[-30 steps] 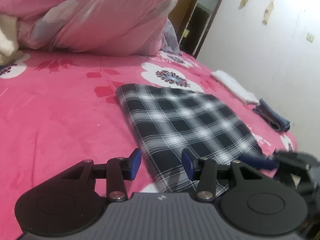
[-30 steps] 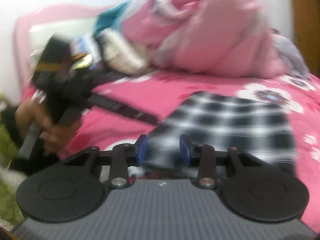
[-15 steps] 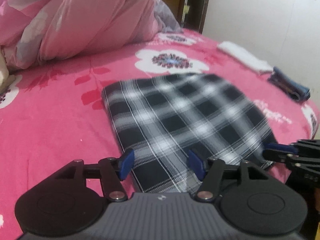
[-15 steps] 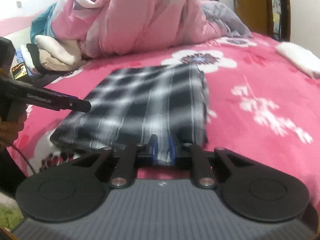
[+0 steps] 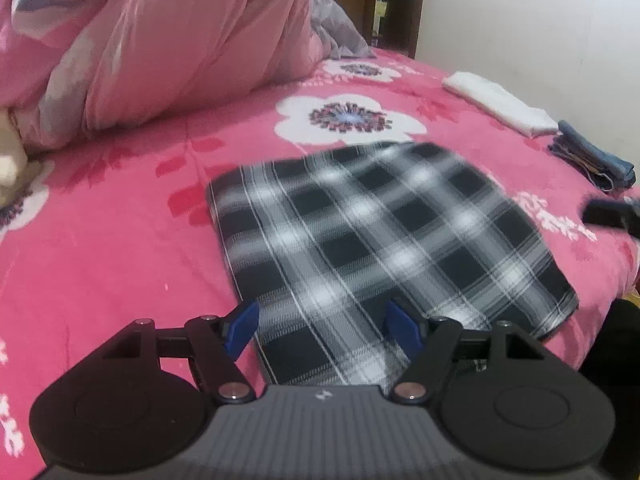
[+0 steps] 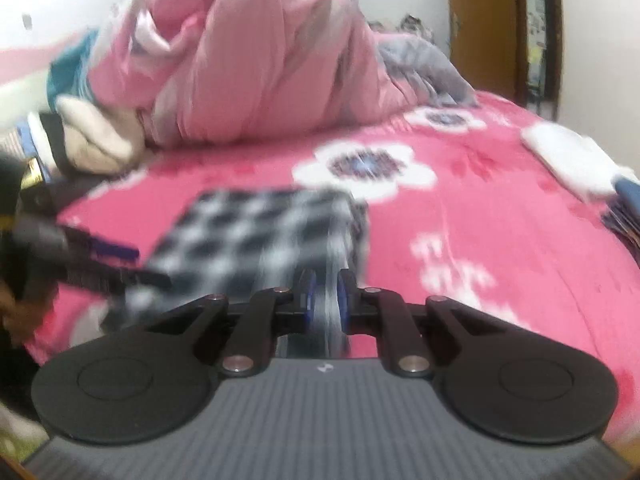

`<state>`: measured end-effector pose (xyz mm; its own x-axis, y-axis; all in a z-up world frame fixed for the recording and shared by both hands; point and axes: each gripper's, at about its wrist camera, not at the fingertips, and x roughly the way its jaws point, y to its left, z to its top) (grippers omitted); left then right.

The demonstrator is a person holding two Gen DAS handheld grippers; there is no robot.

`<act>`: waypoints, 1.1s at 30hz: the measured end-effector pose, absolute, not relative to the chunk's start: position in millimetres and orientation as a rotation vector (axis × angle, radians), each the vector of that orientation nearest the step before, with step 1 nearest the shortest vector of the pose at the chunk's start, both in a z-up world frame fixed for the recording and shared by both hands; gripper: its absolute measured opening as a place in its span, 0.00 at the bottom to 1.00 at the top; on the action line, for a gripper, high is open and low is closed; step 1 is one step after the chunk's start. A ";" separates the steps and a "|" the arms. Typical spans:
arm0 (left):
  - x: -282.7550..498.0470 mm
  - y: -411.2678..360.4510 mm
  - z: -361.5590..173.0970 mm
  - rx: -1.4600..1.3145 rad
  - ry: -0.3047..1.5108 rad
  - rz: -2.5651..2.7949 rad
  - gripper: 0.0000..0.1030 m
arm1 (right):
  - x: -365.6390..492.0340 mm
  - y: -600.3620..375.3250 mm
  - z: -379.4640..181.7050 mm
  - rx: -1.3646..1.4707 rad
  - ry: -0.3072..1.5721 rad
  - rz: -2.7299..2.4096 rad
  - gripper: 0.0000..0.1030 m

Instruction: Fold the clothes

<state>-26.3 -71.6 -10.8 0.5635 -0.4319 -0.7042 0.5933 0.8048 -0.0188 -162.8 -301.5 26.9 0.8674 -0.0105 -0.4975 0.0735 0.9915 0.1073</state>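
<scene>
Plaid garment [image 5: 384,236] folded flat on bed [image 5: 100,240], another fold likely left
Right tool [image 6: 325,294] clamped on its edge; left tool [image 5: 322,330] opening, gripping nothing

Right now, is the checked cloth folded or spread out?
Folded: the checked cloth lies as a compact rectangle on the pink bedcover.

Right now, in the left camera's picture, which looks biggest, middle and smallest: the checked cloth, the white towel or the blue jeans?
1. Checked cloth, by far the biggest.
2. White towel.
3. Blue jeans, smallest.
The towel and jeans lie farther away, so their real sizes stay unsure.
</scene>
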 end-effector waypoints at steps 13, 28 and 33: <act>-0.4 -96.6 -21.0 0.286 0.808 -0.559 0.82 | 15.0 -336.0 6.6 0.162 0.694 0.083 0.08; 19.1 -95.1 -26.6 0.212 0.941 -0.525 0.90 | 102.0 -353.9 -18.3 0.258 0.878 0.041 0.06; 18.8 -95.8 -27.4 0.219 0.943 -0.515 0.90 | 88.5 -392.8 -20.5 0.335 0.872 -0.135 0.11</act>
<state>18.8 -95.8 -27.4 0.4783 -0.3248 -0.8159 0.5112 0.8584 -0.0421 88.5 -392.8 -20.5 0.6388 0.0196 -0.7691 0.2518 0.9393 0.2330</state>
